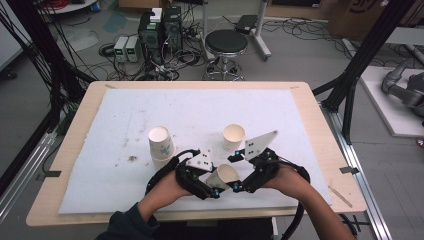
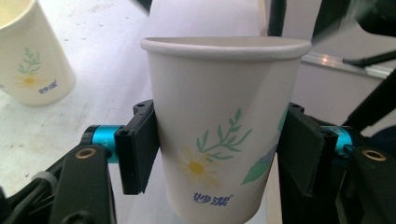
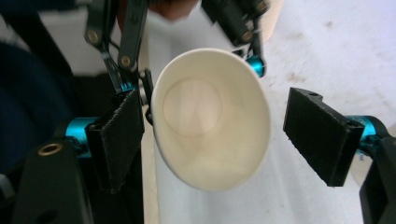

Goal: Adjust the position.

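A white paper cup with a flower print (image 1: 225, 175) is held just above the white mat near the table's front edge. My left gripper (image 1: 218, 184) is shut on it, and in the left gripper view both pads (image 2: 137, 144) press the cup (image 2: 224, 130) at mid height. My right gripper (image 1: 235, 169) faces the cup's mouth. In the right gripper view the cup's rim (image 3: 210, 116) lies between the open jaws of my right gripper (image 3: 219, 135); the right pad (image 3: 322, 135) stands clear of it and the left pad sits close beside it.
Two more paper cups stand on the white mat (image 1: 125, 115): a stacked one (image 1: 161, 142) to the left, also seen from the left gripper (image 2: 32, 56), and a single one (image 1: 233, 136) behind the grippers. A black stool (image 1: 226, 42) and cables sit beyond the table.
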`<state>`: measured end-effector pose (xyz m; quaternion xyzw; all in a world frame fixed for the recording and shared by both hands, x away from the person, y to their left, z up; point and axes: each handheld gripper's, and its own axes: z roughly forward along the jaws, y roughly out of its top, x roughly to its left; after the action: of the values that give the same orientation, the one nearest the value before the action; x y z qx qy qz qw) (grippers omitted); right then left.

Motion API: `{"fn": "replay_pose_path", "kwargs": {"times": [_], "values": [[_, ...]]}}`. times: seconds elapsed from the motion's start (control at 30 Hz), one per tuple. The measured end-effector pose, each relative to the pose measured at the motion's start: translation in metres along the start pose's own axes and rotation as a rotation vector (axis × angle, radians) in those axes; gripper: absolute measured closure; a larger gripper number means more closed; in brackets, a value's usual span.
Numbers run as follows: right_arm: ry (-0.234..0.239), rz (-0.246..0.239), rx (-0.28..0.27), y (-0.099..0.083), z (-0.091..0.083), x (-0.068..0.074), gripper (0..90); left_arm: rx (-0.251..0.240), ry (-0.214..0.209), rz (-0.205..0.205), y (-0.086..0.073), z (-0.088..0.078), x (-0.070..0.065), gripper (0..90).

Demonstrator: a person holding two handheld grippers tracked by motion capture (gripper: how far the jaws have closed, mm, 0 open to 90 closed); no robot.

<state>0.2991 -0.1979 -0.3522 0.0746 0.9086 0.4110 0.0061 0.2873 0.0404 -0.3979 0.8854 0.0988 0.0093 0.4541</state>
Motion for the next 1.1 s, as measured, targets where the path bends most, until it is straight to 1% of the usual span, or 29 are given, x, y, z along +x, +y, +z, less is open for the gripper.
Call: {"fn": "replay_pose_path", "kwargs": {"times": [0.03,0.1,0.17,0.23,0.33,0.47,0.53,0.63,0.7,0.87,0.93,1.03,1.07,1.1], "values": [[0.005,0.014,-0.033,-0.002,-0.003,-0.001,21.1,-0.012,0.007,-0.005,-0.002,-0.001,0.001,33.9],[-0.02,0.047,-0.096,-0.008,-0.012,-0.002,21.1,-0.041,0.018,-0.022,-0.006,-0.002,0.002,34.4],[-0.039,0.075,-0.14,-0.013,-0.02,-0.002,21.0,-0.07,0.027,-0.041,-0.01,-0.003,0.003,34.5],[-0.07,0.087,-0.162,-0.018,-0.026,-0.002,21.0,-0.105,0.044,-0.06,-0.013,-0.004,0.004,34.5],[-0.123,0.11,-0.207,-0.029,-0.037,-0.003,21.0,-0.146,0.067,-0.074,-0.017,-0.006,0.005,34.4],[-0.195,0.176,-0.246,-0.049,-0.049,-0.005,21.1,-0.2,0.089,-0.094,-0.022,-0.007,0.008,34.4],[-0.229,0.204,-0.251,-0.059,-0.054,-0.004,21.1,-0.224,0.105,-0.107,-0.025,-0.008,0.01,33.8],[-0.273,0.223,-0.256,-0.07,-0.061,-0.004,21.1,-0.249,0.119,-0.119,-0.028,-0.009,0.011,33.6],[-0.302,0.225,-0.266,-0.076,-0.065,-0.003,21.1,-0.266,0.126,-0.12,-0.03,-0.01,0.012,33.6],[-0.382,0.226,-0.292,-0.089,-0.073,0.001,21.1,-0.32,0.166,-0.128,-0.034,-0.015,0.013,33.6],[-0.399,0.24,-0.306,-0.094,-0.075,0.002,21.1,-0.343,0.182,-0.131,-0.034,-0.018,0.013,33.6],[-0.423,0.259,-0.325,-0.102,-0.075,0.003,21.1,-0.381,0.2,-0.124,-0.035,-0.022,0.013,33.6],[-0.435,0.261,-0.333,-0.104,-0.075,0.003,21.1,-0.396,0.202,-0.127,-0.035,-0.023,0.013,33.6],[-0.441,0.276,-0.342,-0.107,-0.075,0.003,21.1,-0.406,0.208,-0.125,-0.035,-0.024,0.013,33.5]]}}
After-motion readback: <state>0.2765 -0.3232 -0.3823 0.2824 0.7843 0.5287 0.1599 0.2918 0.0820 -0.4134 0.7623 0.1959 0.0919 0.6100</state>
